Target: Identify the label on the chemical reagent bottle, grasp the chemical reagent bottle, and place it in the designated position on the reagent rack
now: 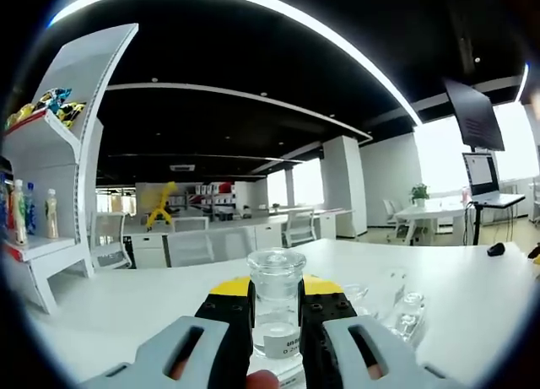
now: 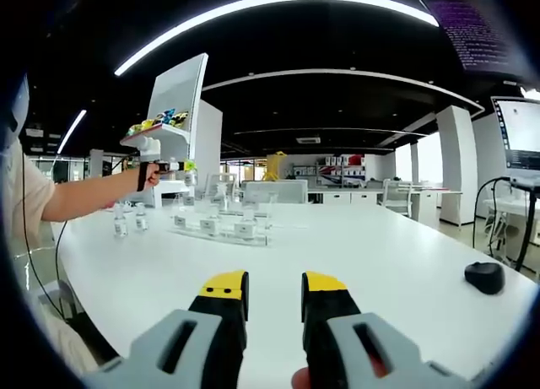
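Clear glass stoppered reagent bottle, white-labelled: clamped between the left gripper's yellow-tipped black jaws, above the white table.
Right gripper: jaws apart, empty; clear acrylic reagent rack well ahead on the table.

Clear glass reagent bottle with white label; black, yellow-tipped left gripper; white table; black mouse at three o'clock.
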Action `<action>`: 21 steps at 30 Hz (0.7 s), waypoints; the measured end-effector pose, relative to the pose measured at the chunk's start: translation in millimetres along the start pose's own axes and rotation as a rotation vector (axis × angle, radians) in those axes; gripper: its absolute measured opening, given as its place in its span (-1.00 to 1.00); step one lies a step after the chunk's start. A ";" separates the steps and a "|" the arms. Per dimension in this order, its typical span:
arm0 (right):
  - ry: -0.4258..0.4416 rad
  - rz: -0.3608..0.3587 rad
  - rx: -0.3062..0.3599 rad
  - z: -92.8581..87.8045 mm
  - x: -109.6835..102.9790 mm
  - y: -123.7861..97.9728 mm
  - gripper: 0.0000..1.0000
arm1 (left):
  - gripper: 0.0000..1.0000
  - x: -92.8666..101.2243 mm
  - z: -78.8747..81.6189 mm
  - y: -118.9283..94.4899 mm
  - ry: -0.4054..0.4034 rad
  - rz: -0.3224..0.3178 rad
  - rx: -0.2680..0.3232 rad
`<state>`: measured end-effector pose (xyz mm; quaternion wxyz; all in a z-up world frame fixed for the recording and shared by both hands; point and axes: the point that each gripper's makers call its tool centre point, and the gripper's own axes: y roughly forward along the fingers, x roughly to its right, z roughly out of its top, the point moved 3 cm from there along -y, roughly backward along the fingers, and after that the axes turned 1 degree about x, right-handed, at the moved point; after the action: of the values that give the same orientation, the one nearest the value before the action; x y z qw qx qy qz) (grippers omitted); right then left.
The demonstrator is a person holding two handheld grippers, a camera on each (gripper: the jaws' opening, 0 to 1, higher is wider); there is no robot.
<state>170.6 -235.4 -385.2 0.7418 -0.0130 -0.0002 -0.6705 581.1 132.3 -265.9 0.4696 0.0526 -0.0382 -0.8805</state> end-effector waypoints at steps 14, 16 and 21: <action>-0.009 -0.021 0.003 3.2 10.0 -4.5 -0.51 | -0.61 -2.5 -25.7 8.3 0.000 0.022 -0.045; -0.011 -0.023 0.000 1.9 10.7 -4.6 -0.51 | -0.61 -2.1 -27.6 9.0 0.001 0.023 -0.048; -0.009 -0.023 0.001 1.9 11.3 -4.1 -0.51 | -0.61 -1.4 -35.2 10.8 -0.012 0.024 -0.063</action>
<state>167.8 -247.0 -383.1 0.7339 -0.0159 -0.0041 -0.6791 595.3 126.8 -299.5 0.4813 0.0320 -0.0140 -0.8759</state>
